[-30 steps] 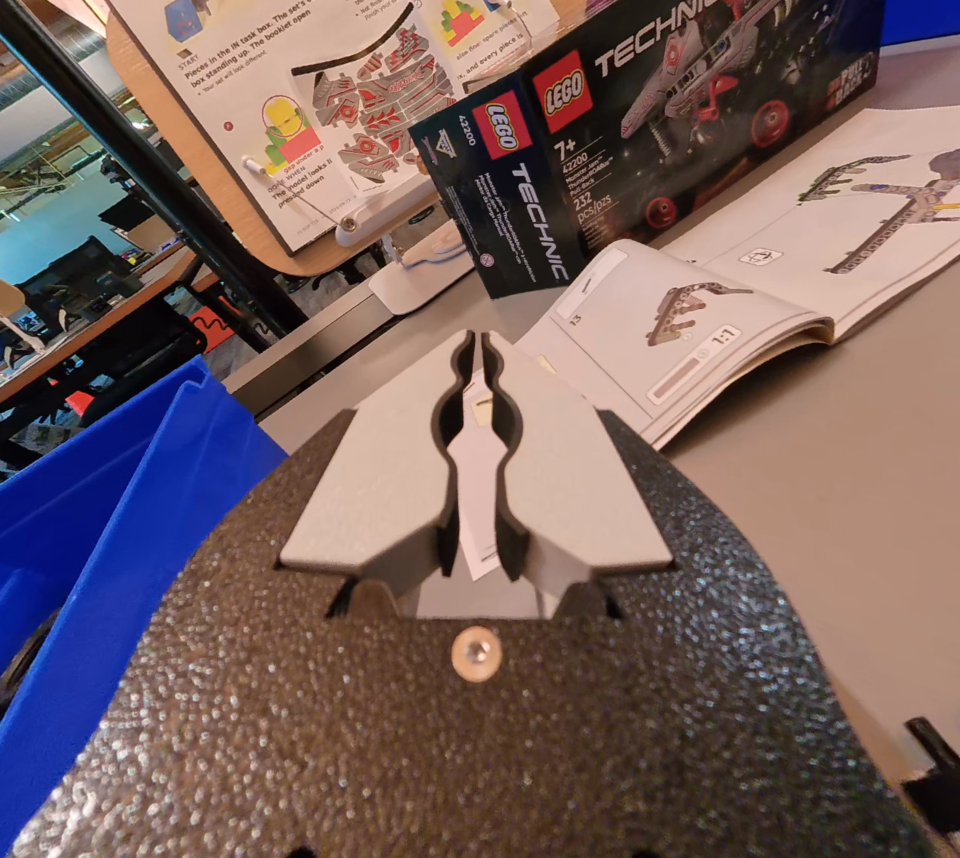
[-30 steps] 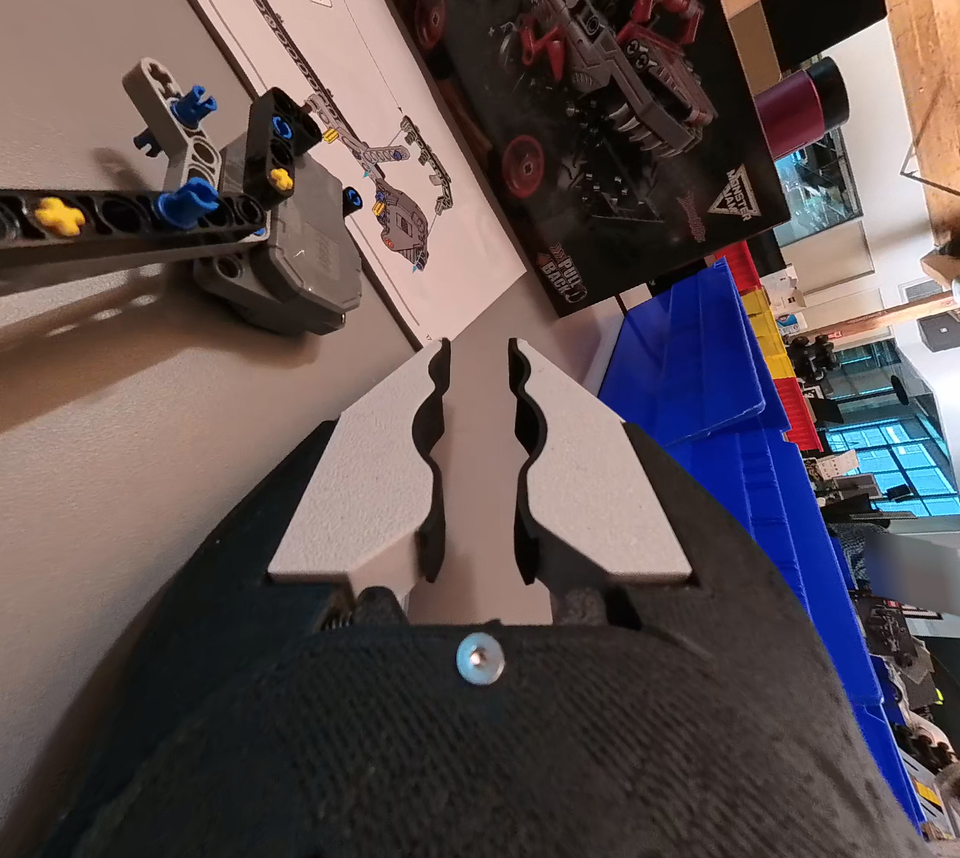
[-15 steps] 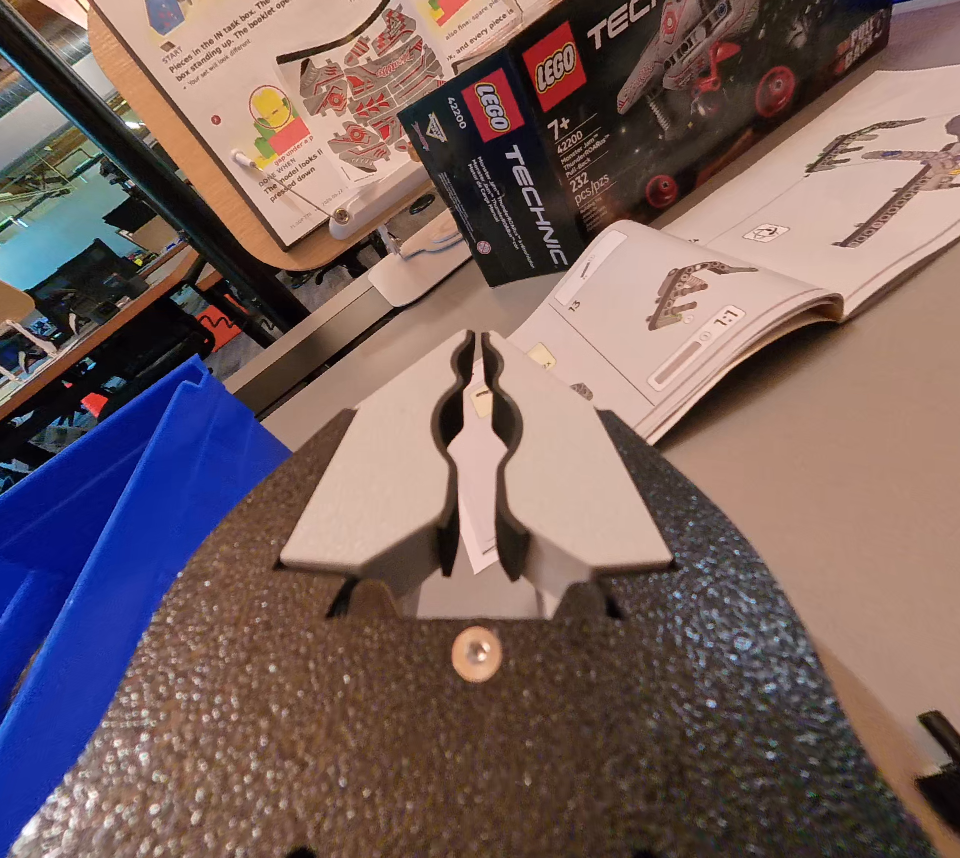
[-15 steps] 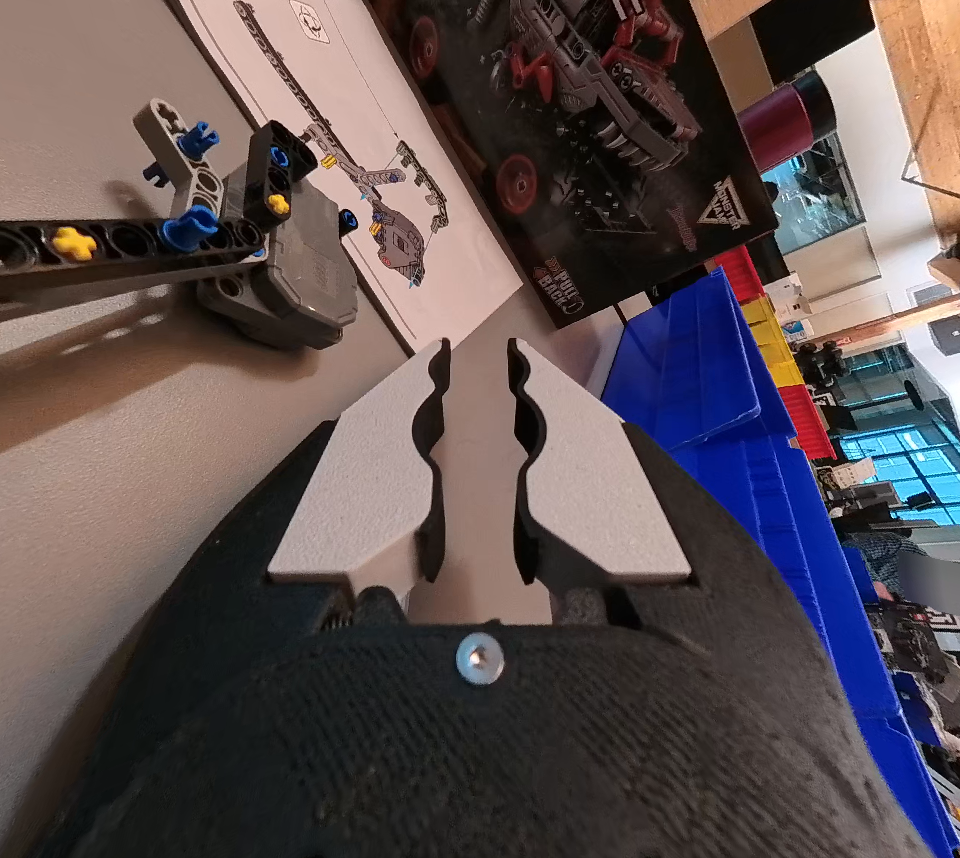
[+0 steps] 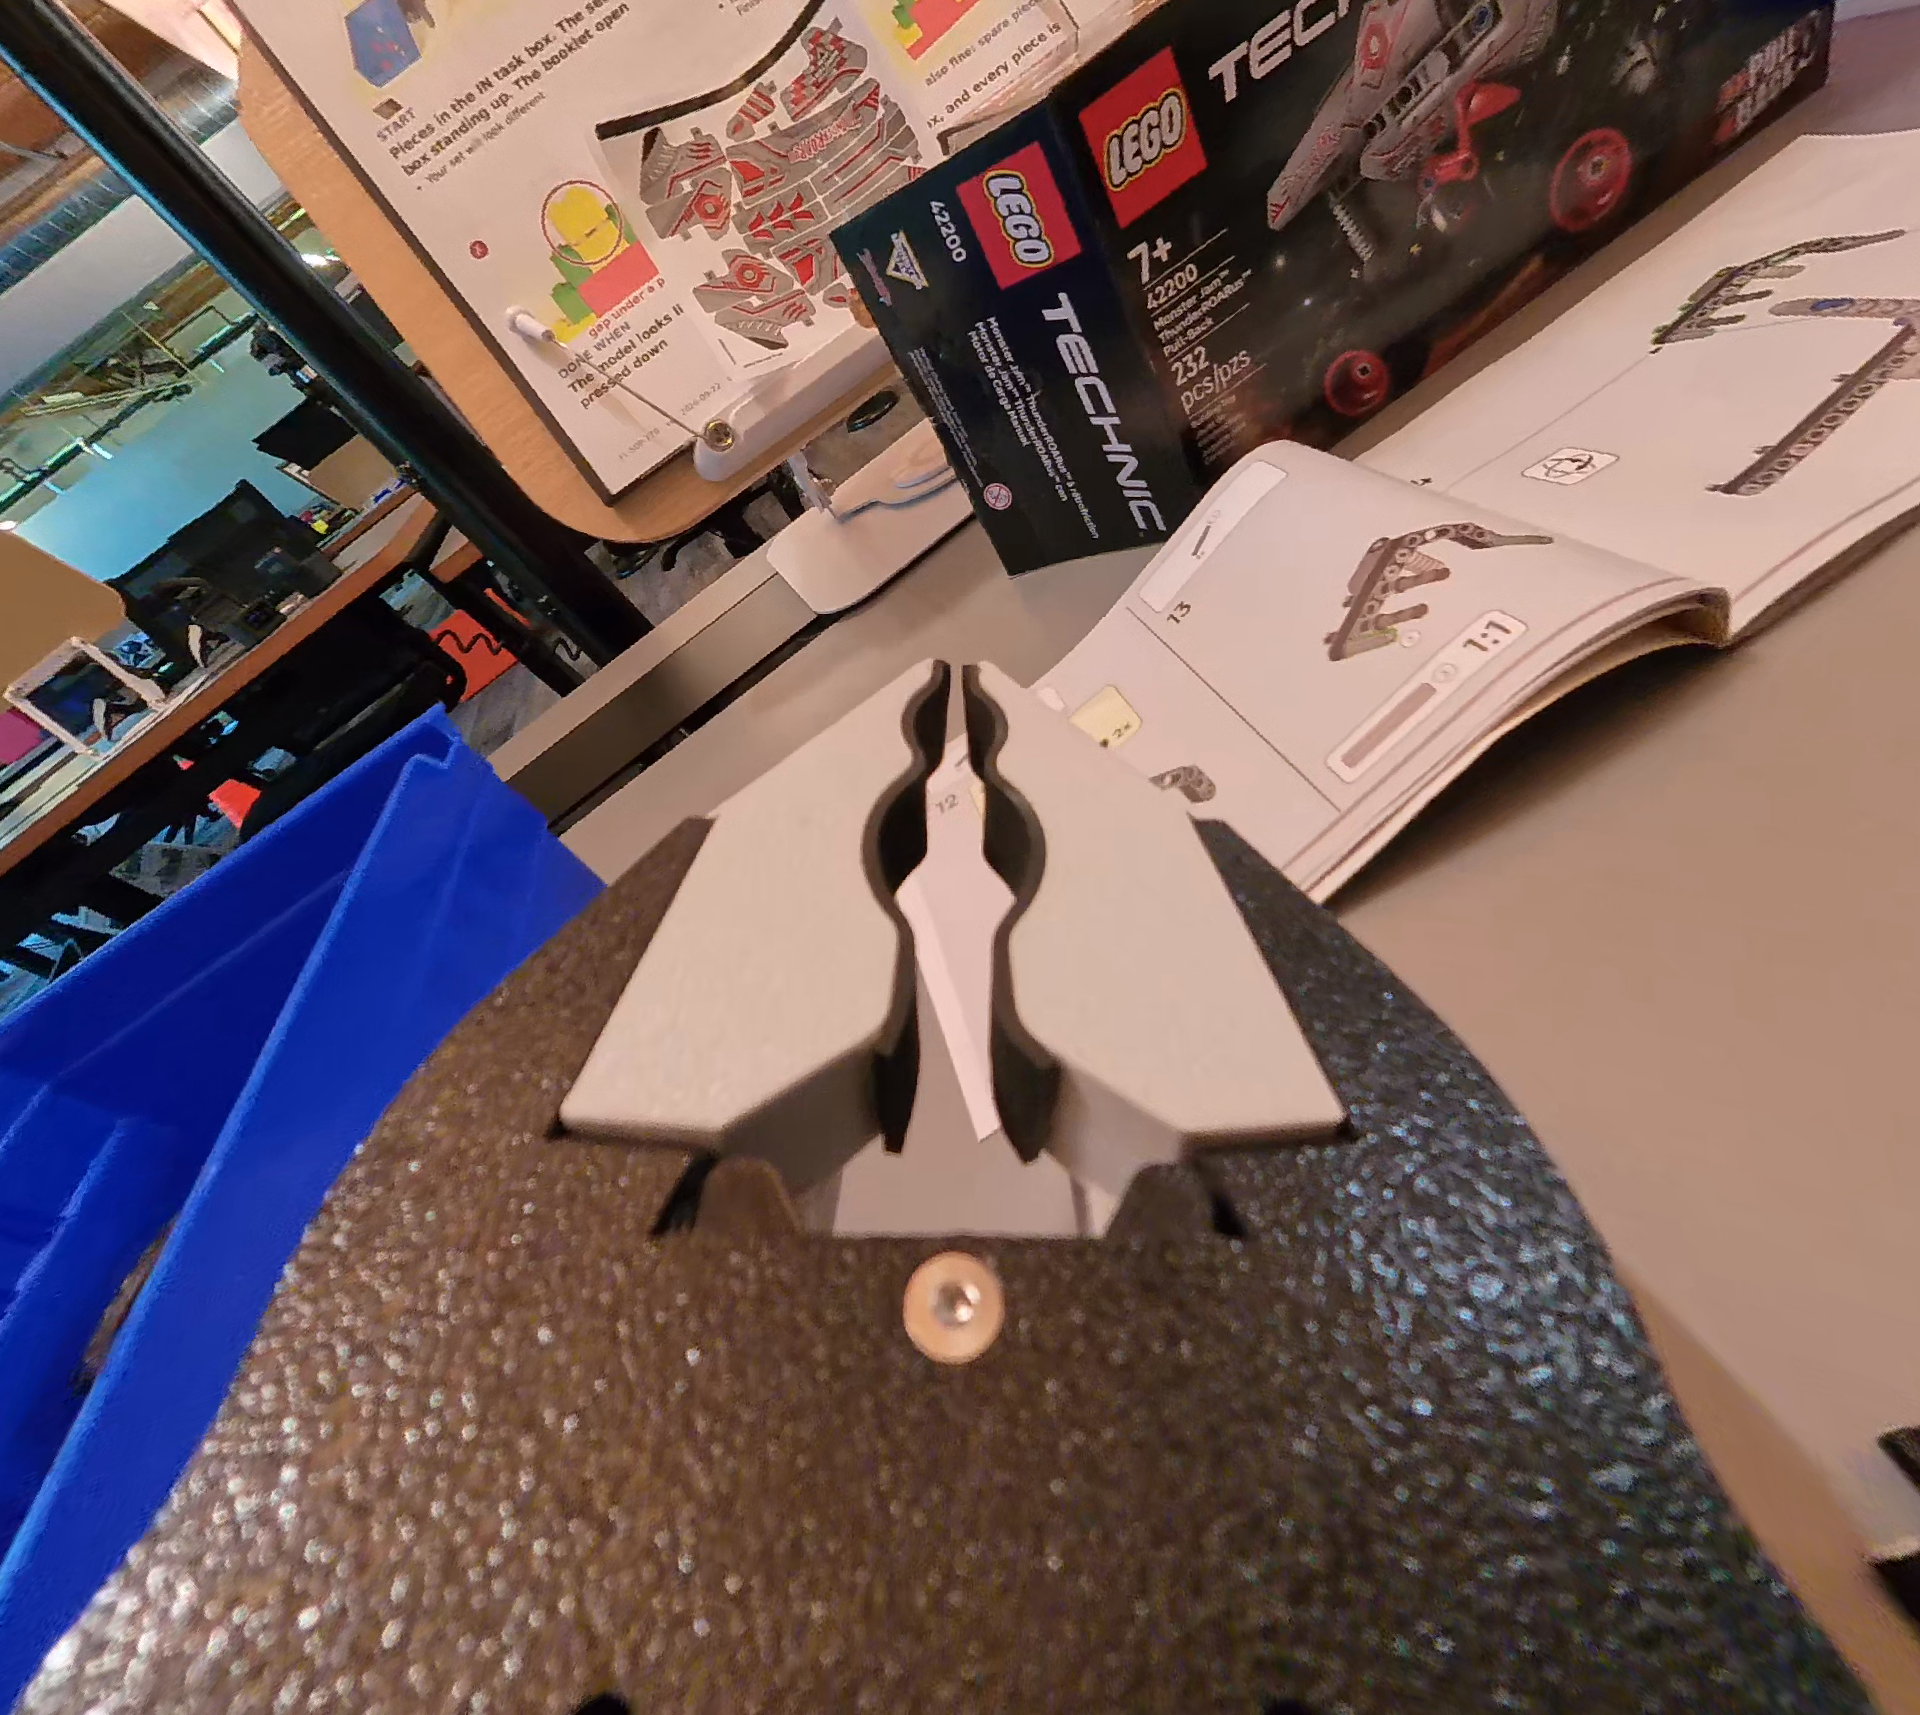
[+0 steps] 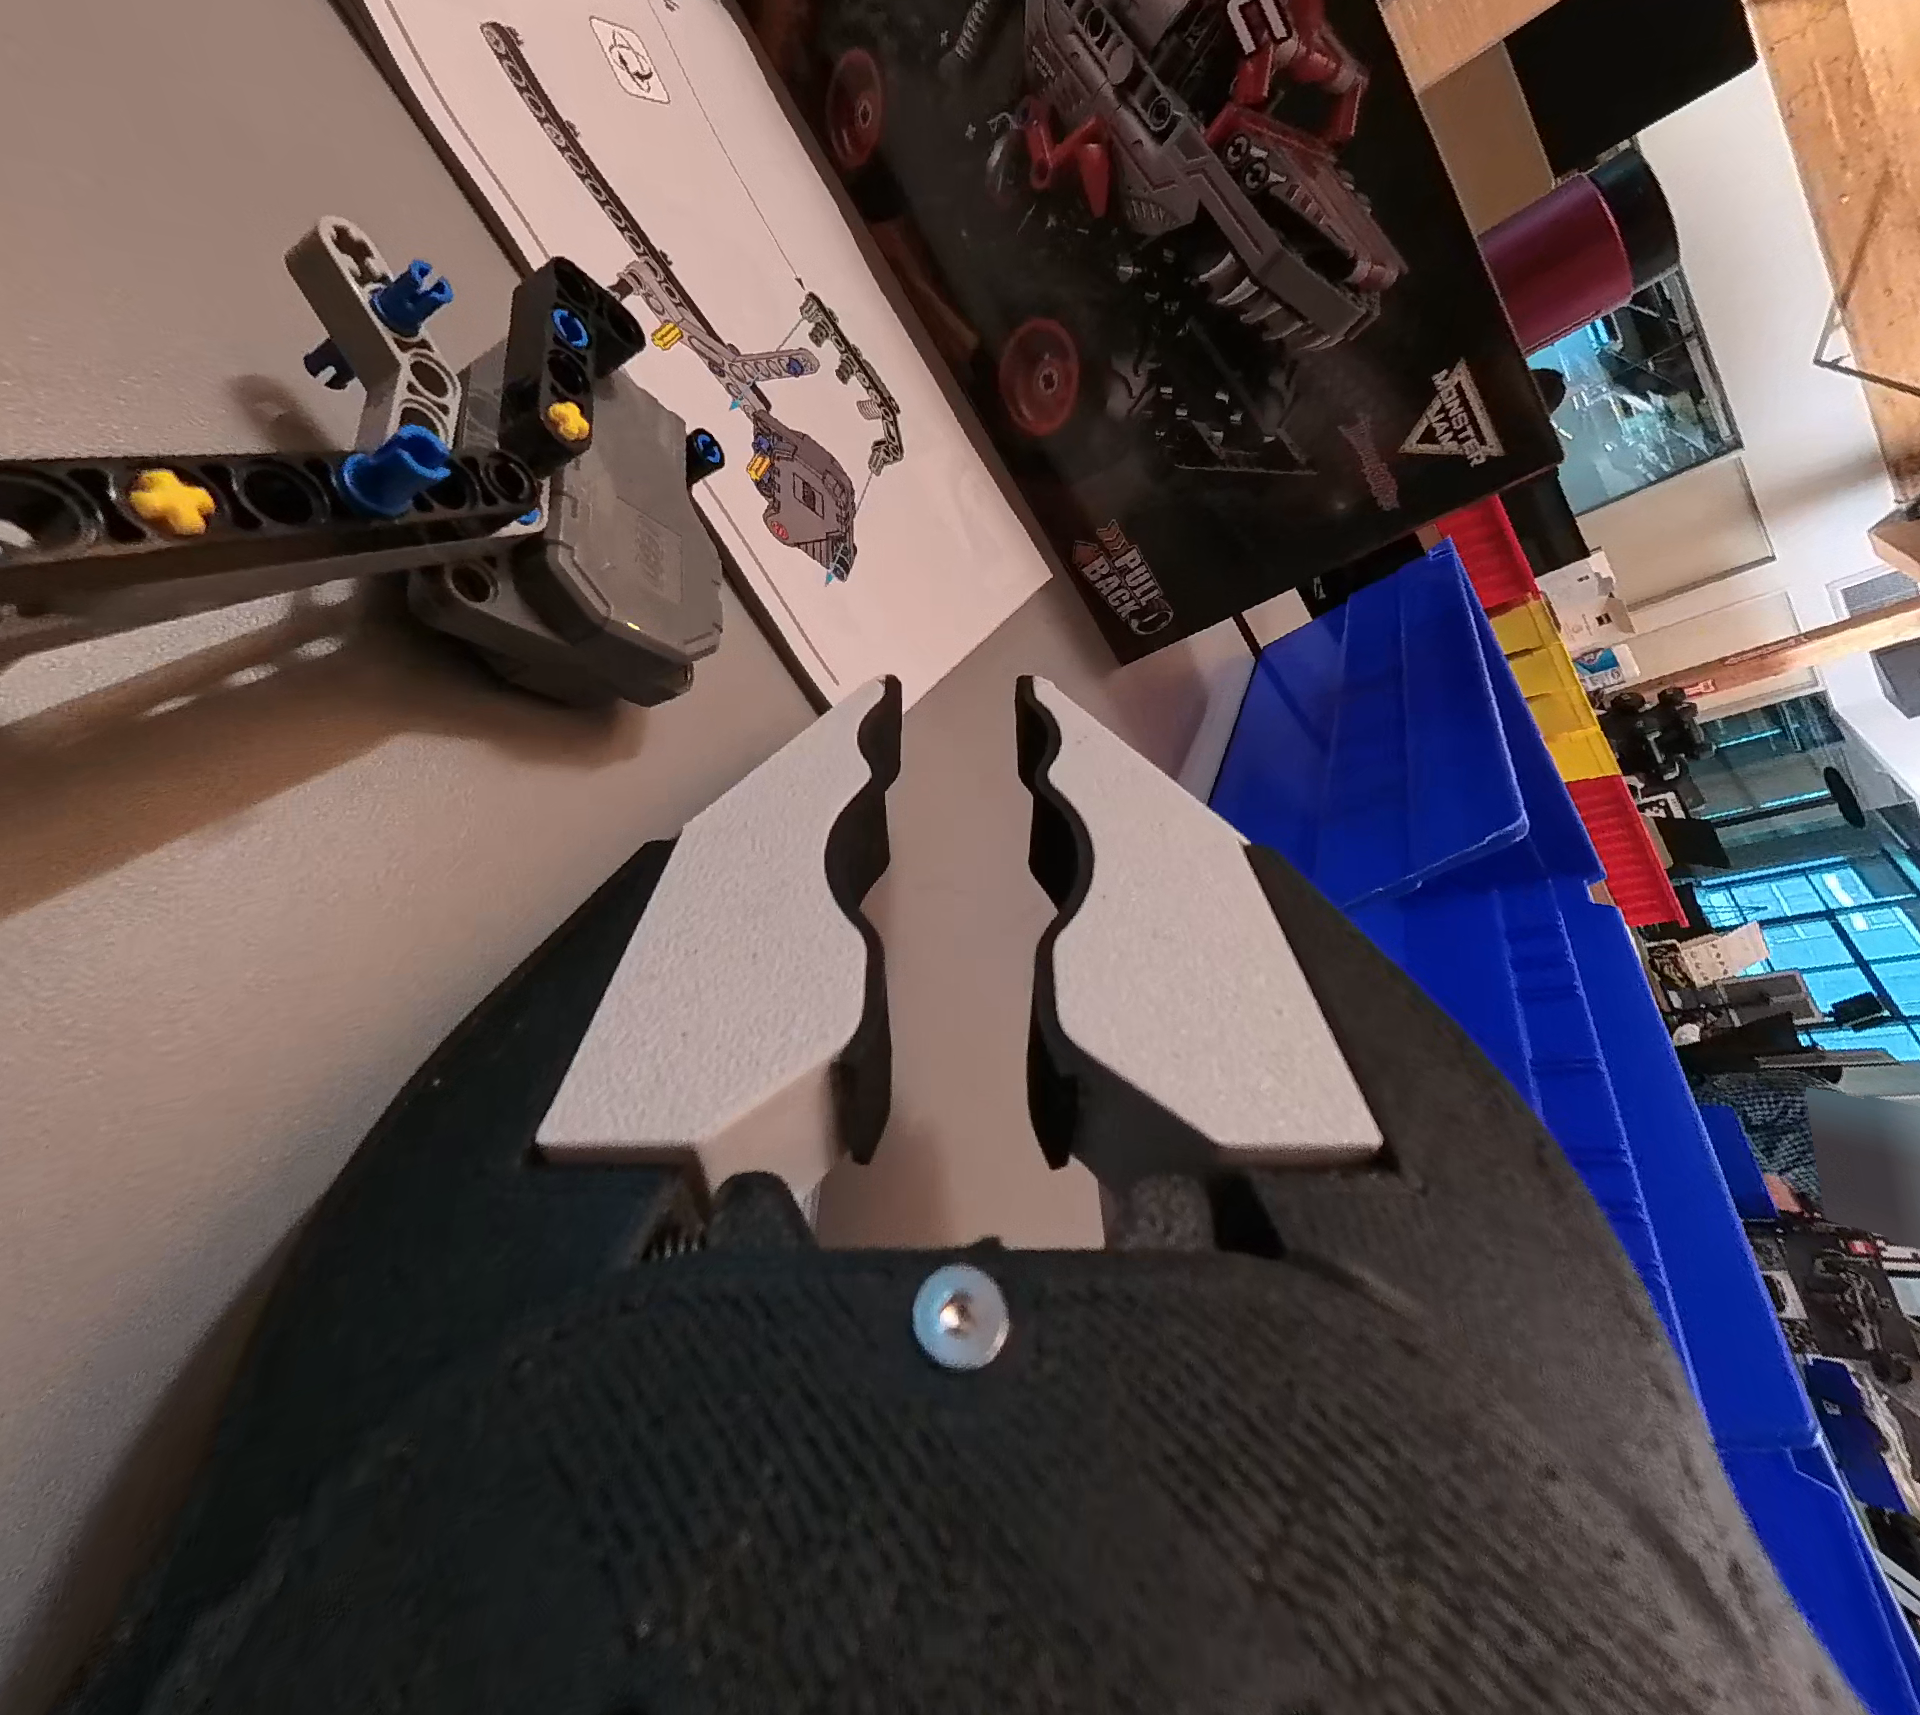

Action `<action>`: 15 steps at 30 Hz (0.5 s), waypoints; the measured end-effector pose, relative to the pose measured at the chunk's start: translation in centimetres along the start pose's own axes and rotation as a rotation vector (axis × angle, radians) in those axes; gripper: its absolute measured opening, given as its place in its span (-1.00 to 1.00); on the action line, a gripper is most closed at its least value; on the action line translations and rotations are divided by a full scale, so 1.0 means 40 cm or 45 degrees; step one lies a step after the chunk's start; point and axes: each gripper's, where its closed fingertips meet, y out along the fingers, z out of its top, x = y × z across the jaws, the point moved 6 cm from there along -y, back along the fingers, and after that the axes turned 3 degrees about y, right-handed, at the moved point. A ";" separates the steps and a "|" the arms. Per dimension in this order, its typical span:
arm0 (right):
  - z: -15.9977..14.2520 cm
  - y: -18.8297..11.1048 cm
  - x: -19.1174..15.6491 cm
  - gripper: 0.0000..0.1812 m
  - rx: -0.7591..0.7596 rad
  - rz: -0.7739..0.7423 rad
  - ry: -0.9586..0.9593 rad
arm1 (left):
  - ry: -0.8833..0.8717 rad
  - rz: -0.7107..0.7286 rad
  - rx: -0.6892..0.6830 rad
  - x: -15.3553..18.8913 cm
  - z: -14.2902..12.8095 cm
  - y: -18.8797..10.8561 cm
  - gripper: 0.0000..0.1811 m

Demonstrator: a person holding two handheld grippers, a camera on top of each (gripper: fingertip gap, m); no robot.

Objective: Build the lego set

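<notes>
In the right wrist view a partly built model lies on the grey table: a dark grey motor block, a long black beam with a yellow axle and a blue pin, and a light grey beam. My right gripper is open and empty, to the right of the model and apart from it. My left gripper is shut, tips nearly touching, over the near left corner of the open instruction booklet. White page shows through the gap. I cannot tell if it touches the page.
The dark set box stands behind the booklet and also shows in the right wrist view. A blue bin sits left of my left gripper. More blue bins stand right of my right gripper. An instruction board stands at the back. Some 35 centimeters of space lies between my two pairs of fingers. It is some 5 centimeters from my right tips to the dark grey motor block.
Both views have shifted slightly. The left gripper has tipped a little toward the booklet. Neither gripper's jaws have changed.
</notes>
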 end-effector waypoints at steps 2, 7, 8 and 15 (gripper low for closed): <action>0.000 -0.001 0.001 -0.79 0.001 -0.003 0.002 | -0.011 0.026 0.000 -0.007 -0.002 -0.002 -0.99; 0.001 -0.002 0.004 -0.79 0.010 -0.008 0.016 | -0.061 0.099 0.017 -0.028 -0.004 -0.009 -0.99; 0.001 -0.002 0.004 -0.79 0.009 -0.008 0.015 | -0.077 0.116 0.024 -0.033 -0.004 -0.011 -0.99; 0.001 -0.004 0.013 -0.83 0.018 -0.036 0.042 | -0.218 0.174 0.065 -0.058 -0.011 -0.019 -0.96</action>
